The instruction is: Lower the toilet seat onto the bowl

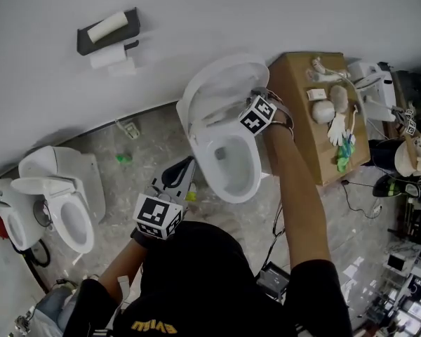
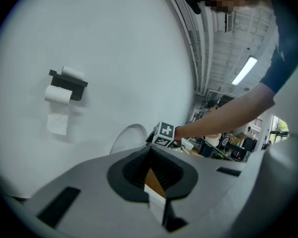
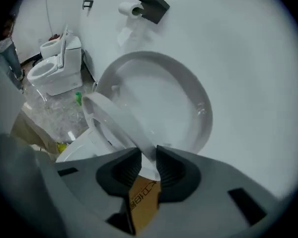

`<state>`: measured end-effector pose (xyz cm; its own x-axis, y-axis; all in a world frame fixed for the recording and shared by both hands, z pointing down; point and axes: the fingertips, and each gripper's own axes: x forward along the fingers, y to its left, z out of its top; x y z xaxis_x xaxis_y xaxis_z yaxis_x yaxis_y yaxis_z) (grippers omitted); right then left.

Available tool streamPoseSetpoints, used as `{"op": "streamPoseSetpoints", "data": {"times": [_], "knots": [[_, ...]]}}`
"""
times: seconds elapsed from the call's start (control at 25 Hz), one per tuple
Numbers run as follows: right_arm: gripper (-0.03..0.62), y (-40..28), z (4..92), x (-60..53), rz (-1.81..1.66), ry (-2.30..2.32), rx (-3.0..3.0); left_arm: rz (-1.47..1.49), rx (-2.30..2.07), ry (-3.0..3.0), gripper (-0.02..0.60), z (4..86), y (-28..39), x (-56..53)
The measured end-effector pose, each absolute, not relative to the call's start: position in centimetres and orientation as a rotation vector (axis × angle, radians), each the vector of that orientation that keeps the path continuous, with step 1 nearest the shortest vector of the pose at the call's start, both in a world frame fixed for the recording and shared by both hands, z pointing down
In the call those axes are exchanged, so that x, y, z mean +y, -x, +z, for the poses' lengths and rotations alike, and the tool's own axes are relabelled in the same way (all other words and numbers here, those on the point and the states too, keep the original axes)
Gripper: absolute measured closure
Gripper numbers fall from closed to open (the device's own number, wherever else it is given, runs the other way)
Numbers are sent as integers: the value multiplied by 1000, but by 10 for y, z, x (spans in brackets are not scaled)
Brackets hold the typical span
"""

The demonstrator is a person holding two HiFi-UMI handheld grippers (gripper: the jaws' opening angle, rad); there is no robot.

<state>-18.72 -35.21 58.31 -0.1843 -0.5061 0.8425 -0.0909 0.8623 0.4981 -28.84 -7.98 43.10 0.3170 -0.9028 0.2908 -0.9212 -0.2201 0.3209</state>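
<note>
The white toilet bowl stands against the wall with its lid upright. The seat is tilted forward off the lid. My right gripper is at the seat's right rim, its marker cube in front of the jaws. In the right gripper view the seat runs edge-on between the dark pads, and the right gripper is shut on it, with the lid behind. My left gripper hangs low in front of the bowl. In its own view the left gripper is shut and holds nothing.
A cardboard box with small items on top stands right of the toilet. A second toilet and another fixture stand at the left. A toilet paper holder hangs on the wall. A green scrap and cables lie on the floor.
</note>
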Motion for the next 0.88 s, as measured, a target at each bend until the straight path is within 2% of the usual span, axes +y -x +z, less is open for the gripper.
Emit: {"op": "streamPoseSetpoints", "data": {"times": [0.2,0.88], "knots": [[508,187,583,-351,-375,-452,-1719,54,-1640,-2103,569,436,303,-76],[479,149,584,-314,-252,-402,-1715,94,-1644,-2129,569,432,292,-73]]}}
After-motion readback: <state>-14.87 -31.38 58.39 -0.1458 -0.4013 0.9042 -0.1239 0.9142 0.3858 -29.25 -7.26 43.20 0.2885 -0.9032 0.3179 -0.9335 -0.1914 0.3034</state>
